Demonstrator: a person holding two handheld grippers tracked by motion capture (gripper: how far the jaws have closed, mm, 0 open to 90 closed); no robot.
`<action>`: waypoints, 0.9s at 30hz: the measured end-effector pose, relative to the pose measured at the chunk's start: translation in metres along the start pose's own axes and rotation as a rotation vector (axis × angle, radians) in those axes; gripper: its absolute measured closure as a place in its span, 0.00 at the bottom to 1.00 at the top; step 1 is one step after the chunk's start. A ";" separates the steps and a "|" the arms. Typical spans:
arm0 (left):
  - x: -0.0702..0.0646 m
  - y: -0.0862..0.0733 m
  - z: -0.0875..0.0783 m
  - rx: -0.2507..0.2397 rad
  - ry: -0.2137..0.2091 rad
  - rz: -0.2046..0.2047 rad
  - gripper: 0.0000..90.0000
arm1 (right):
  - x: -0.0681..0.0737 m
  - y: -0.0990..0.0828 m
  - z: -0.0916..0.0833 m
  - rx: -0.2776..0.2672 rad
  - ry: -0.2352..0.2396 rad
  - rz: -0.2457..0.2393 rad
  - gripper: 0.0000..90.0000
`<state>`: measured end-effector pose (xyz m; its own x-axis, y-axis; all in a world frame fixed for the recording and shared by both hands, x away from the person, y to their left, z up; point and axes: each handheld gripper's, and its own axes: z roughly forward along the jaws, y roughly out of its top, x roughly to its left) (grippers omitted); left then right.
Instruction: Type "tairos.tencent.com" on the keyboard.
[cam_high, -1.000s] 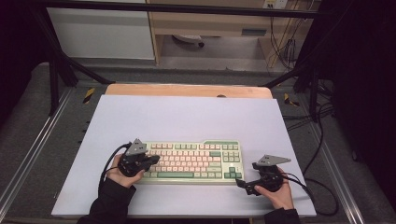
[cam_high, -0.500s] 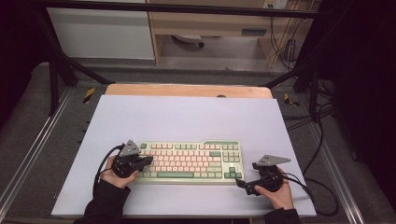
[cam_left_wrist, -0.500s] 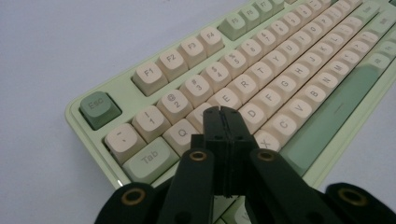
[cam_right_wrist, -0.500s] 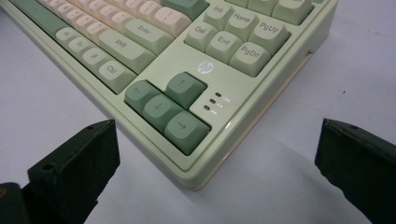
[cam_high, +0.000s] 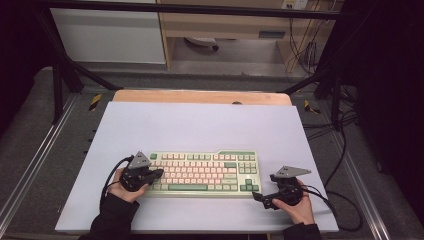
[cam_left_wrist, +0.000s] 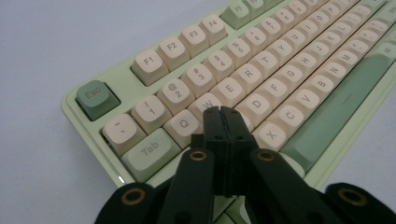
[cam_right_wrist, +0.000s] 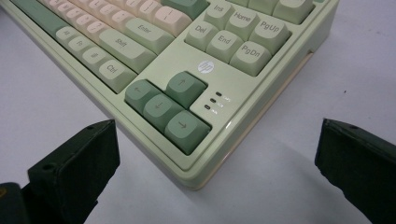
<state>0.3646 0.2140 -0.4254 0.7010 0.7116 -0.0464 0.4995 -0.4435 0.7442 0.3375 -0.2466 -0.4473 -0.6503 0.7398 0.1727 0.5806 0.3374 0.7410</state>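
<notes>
Keyboard (cam_high: 204, 173) is lying flat near front edge of lavender surface (cam_high: 200, 125). Left claw (cam_left_wrist: 223, 112) is hovering over W/S keys w/ jaws fully closed, gripping nothing. Right claw (cam_right_wrist: 215, 154) is sitting wide open, straddling keyboard's arrow-key corner w/o contact.

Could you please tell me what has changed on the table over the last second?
The left gripper has drifted slightly left and toward the person, to the keyboard's left end; its shut jaws hold nothing and sit over the keys near W. The right gripper has stayed open by the keyboard's near right corner, and the keyboard has not shifted.
</notes>
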 end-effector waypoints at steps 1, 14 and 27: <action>0.000 0.000 0.000 0.000 0.000 0.001 1.00 | 0.000 0.000 0.000 0.000 0.000 0.000 0.00; -0.001 0.001 -0.002 -0.015 -0.008 0.005 1.00 | 0.001 0.001 -0.002 -0.011 0.007 0.001 0.00; 0.002 0.002 -0.006 -0.025 -0.018 -0.006 1.00 | 0.012 0.011 -0.003 -0.015 0.019 -0.023 0.00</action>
<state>0.3638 0.2177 -0.4199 0.7072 0.7043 -0.0621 0.4905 -0.4254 0.7605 0.3346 -0.2359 -0.4353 -0.6729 0.7205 0.1677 0.5577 0.3451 0.7549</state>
